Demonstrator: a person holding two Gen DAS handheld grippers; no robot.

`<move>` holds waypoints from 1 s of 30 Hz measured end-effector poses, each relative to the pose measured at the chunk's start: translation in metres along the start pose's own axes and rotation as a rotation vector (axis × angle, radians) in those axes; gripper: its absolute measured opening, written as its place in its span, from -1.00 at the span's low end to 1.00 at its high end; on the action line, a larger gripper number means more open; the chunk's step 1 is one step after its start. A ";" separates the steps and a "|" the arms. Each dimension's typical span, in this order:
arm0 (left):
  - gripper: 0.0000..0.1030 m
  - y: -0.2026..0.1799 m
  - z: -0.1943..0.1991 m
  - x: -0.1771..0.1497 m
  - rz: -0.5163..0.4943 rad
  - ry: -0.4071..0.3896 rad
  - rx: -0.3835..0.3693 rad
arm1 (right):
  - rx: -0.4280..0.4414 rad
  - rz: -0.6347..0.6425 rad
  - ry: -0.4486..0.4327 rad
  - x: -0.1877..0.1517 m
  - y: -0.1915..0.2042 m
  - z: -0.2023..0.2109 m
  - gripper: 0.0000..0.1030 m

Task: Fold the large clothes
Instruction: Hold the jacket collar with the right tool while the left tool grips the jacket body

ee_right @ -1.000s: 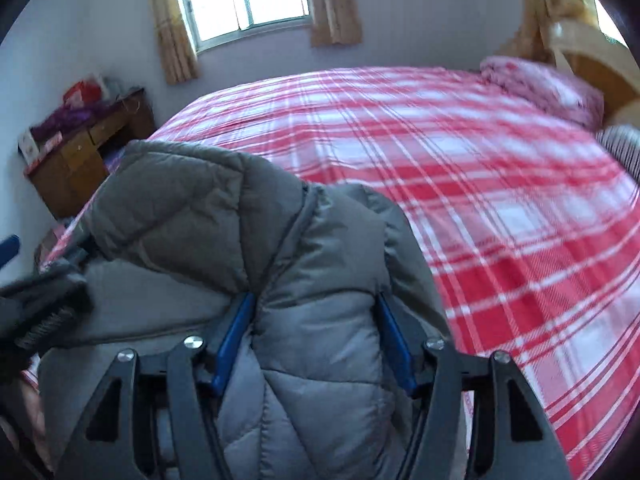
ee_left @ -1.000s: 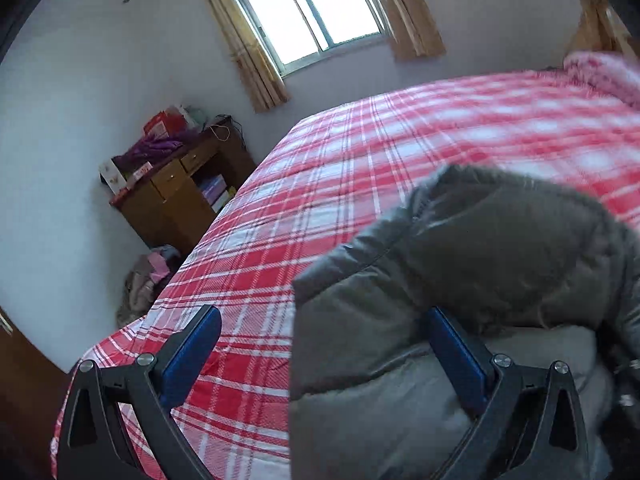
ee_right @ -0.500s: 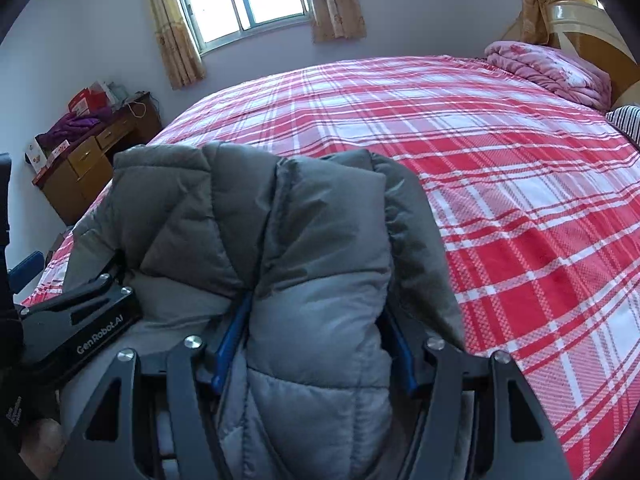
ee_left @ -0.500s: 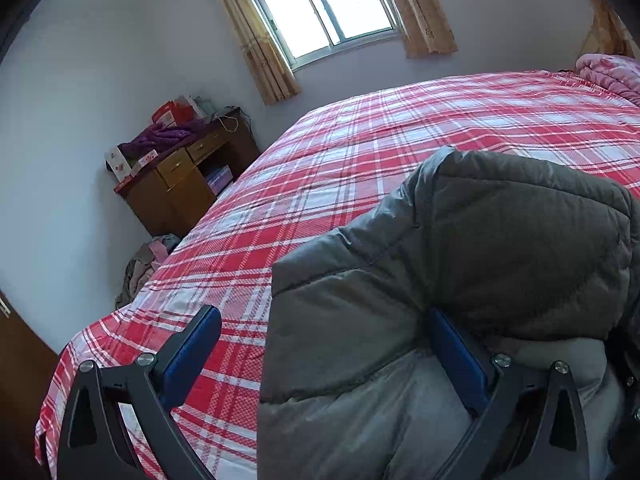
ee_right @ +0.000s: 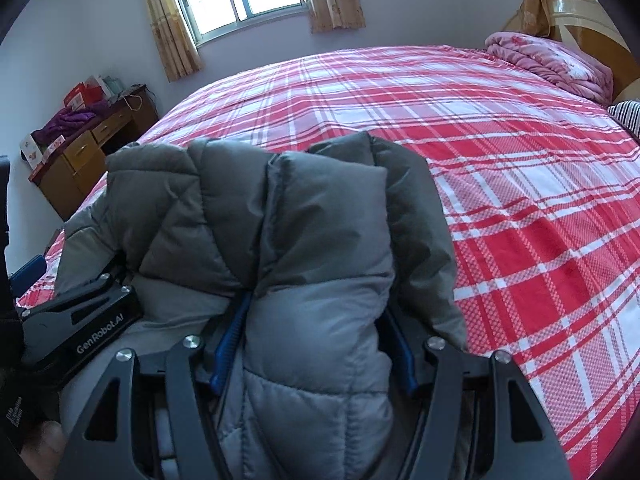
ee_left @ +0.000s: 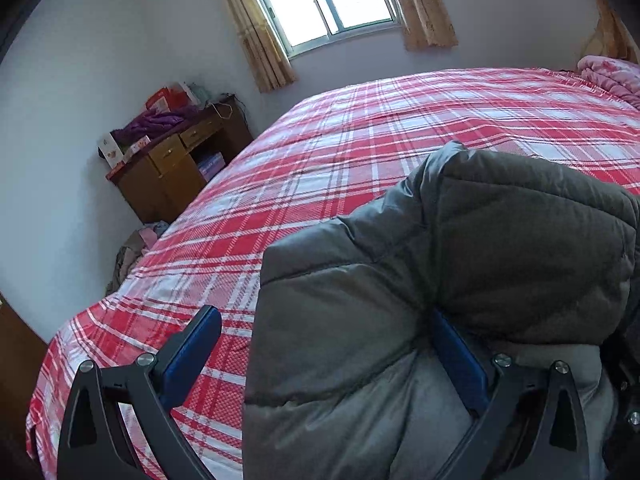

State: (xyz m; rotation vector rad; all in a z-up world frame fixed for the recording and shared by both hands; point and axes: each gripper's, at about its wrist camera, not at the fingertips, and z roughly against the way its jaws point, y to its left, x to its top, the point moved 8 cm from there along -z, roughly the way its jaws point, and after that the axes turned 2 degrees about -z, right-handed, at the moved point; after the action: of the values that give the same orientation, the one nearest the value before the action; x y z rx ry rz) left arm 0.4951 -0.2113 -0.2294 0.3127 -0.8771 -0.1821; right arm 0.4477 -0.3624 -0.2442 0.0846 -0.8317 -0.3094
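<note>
A grey puffer jacket (ee_right: 320,232) is bunched up over the near part of the red plaid bed (ee_right: 520,184). My right gripper (ee_right: 318,306) is shut on a thick padded fold, with both blue pads pressed into its sides. In the left wrist view the same jacket (ee_left: 500,248) fills the lower right. My left gripper (ee_left: 323,314) stands wide open. Its right pad (ee_left: 456,356) is tucked under a fold, while its left pad (ee_left: 196,354) is clear of the cloth over the bedsheet (ee_left: 340,168). The left gripper's body (ee_right: 80,320) lies against the jacket's left side.
A wooden desk (ee_left: 176,168) piled with boxes and purple cloth stands against the wall left of the bed. Clothes lie heaped on the floor (ee_left: 132,248) beside it. A folded pink quilt (ee_right: 552,60) and a headboard (ee_right: 588,24) are at the far right. A window is behind the bed.
Both grippers and the jacket have sunk a little toward the bed. The jacket's folds have settled and spread slightly to the left in the left wrist view. The grips are unchanged.
</note>
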 end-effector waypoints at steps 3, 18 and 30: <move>0.99 0.002 -0.003 -0.002 0.016 0.012 -0.026 | -0.012 0.007 0.003 0.001 0.000 -0.001 0.27; 0.99 0.000 -0.011 -0.006 0.031 0.049 -0.073 | -0.051 0.027 0.015 0.002 0.003 -0.007 0.32; 0.99 -0.001 -0.016 -0.008 0.020 0.070 -0.078 | -0.086 0.046 0.026 0.003 0.004 -0.012 0.38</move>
State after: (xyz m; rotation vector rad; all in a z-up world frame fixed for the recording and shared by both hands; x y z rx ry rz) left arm 0.5029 -0.2073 -0.2449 0.2356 -0.8017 -0.1854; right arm 0.4599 -0.3596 -0.2496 -0.0108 -0.7925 -0.2997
